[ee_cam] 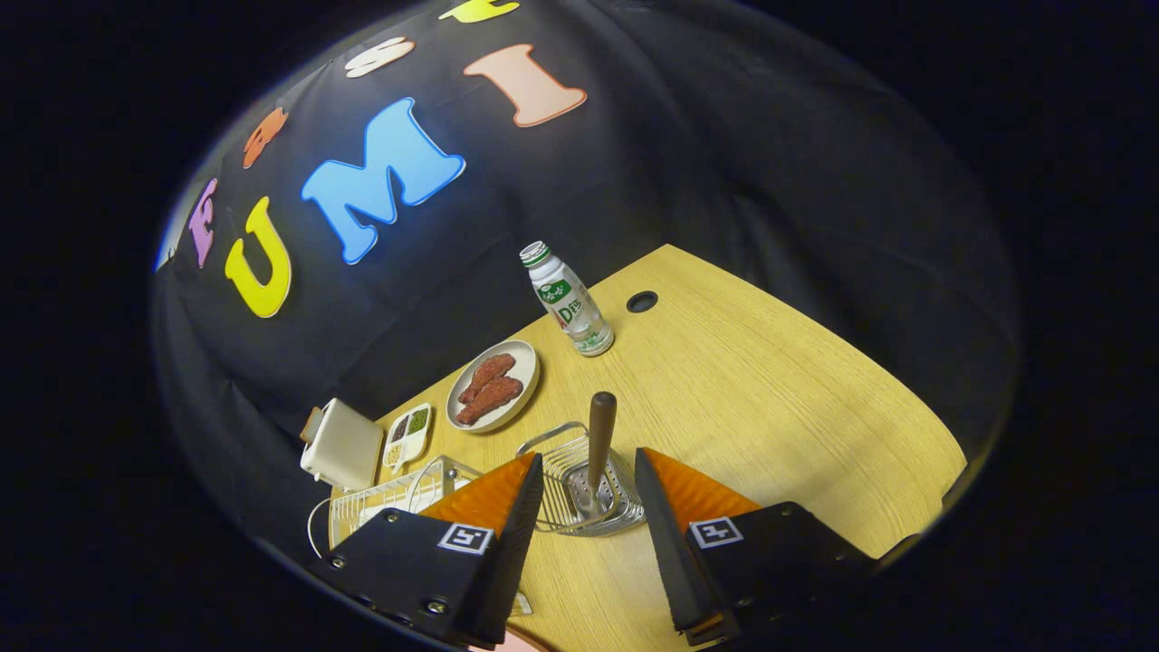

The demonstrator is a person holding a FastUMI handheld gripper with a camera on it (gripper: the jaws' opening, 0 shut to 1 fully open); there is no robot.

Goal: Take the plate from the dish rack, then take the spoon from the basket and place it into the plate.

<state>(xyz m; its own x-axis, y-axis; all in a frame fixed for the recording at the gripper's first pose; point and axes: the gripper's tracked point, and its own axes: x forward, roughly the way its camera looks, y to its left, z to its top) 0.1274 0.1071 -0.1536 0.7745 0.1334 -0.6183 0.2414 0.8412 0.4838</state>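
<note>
A spoon (600, 433) with a brown wooden handle stands upright in a small wire basket (554, 507) on the wooden table (770, 407). My gripper (589, 460) is open. Its two fingers flank the basket, and the spoon handle rises in the gap between the fingertips, with neither finger touching it. A white wire dish rack (385, 496) sits to the left, partly hidden behind the left finger. A sliver of a pale pink rim (512, 644) shows under the left finger; I cannot tell what it is.
Beyond the basket lie a grey plate of reddish sausages (493, 386) and a small divided dish (407, 435). A white boxy appliance (342, 445) stands by the rack. Farther back stands a capped bottle (570, 301) beside a cable hole (642, 302). Bare tabletop extends to the right.
</note>
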